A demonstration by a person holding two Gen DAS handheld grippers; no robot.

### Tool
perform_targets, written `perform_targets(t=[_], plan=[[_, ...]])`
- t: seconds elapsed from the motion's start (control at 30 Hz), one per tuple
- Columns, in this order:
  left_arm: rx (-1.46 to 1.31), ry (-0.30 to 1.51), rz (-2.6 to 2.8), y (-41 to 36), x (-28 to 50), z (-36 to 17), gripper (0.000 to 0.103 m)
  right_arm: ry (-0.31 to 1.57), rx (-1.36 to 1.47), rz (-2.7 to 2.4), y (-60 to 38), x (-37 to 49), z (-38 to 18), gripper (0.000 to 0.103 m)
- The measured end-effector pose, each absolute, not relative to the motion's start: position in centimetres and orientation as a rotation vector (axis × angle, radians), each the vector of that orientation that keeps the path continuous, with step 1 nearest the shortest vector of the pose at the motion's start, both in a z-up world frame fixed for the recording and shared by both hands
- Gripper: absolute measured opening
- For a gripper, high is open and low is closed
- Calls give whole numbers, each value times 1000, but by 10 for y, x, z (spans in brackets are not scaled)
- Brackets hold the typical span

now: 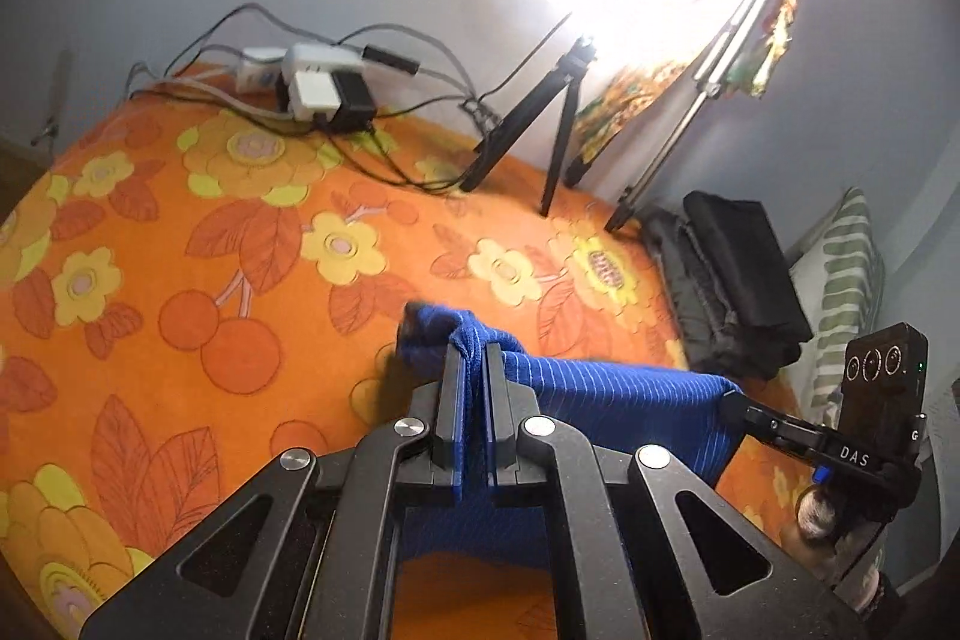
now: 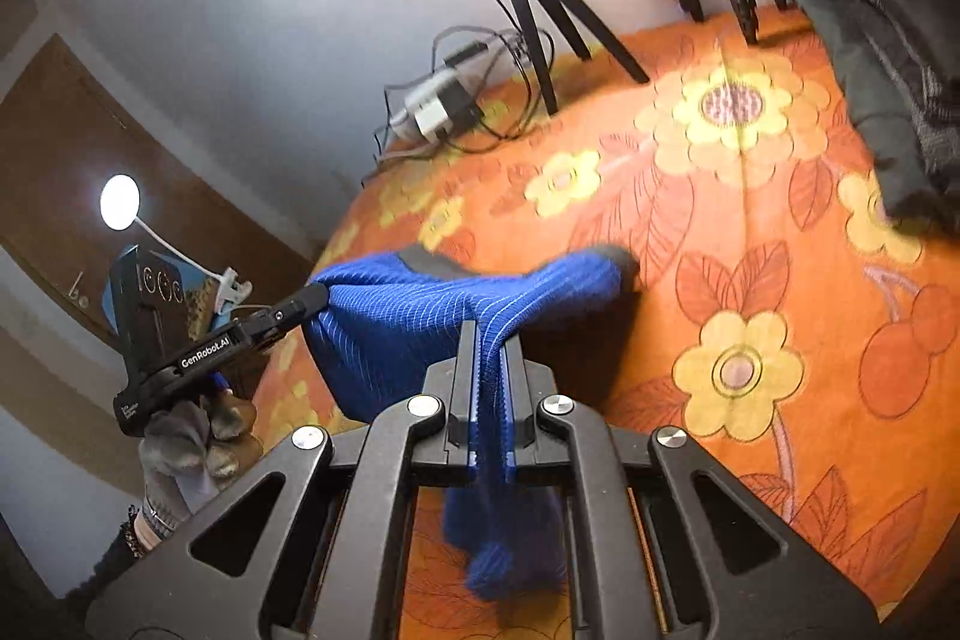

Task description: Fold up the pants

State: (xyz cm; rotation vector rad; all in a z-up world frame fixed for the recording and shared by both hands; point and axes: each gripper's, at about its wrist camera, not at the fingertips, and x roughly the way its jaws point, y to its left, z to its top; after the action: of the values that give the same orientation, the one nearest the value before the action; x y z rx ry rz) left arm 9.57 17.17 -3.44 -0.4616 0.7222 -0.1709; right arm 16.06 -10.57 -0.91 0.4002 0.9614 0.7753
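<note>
The blue pinstriped pants [image 1: 606, 400] hang stretched between my two grippers above the orange flowered bedspread [image 1: 198, 232]. My left gripper [image 1: 474, 349] is shut on one corner of the cloth. My right gripper [image 1: 729, 403] shows at the right, shut on the other corner. In the right wrist view the pants [image 2: 414, 316] span from my right gripper [image 2: 491, 334], shut on the cloth, to my left gripper [image 2: 318, 298] at the left. The rest of the pants hangs below, partly hidden by the gripper bodies.
A power strip with plugs and cables [image 1: 318, 88] lies at the far edge of the bed. A small black tripod [image 1: 540, 130] and a light stand [image 1: 690, 112] stand by the wall. Dark folded clothes [image 1: 726, 280] lie at the right, beside a striped pillow [image 1: 846, 268].
</note>
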Motion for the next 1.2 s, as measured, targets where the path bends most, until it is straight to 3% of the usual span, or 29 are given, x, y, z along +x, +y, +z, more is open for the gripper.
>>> perform_targets(t=[0.33,0.77,1.2], plan=[[-446,665,-266,145,42,0,3,879,362,784,-139,116,26,6],[-724,827,-424,117,-35,-29,3,856,381,803,-203,13,26,6],[-809,958,-254,133,59,-73,3,1043,521,721,-198,108,-42,6]])
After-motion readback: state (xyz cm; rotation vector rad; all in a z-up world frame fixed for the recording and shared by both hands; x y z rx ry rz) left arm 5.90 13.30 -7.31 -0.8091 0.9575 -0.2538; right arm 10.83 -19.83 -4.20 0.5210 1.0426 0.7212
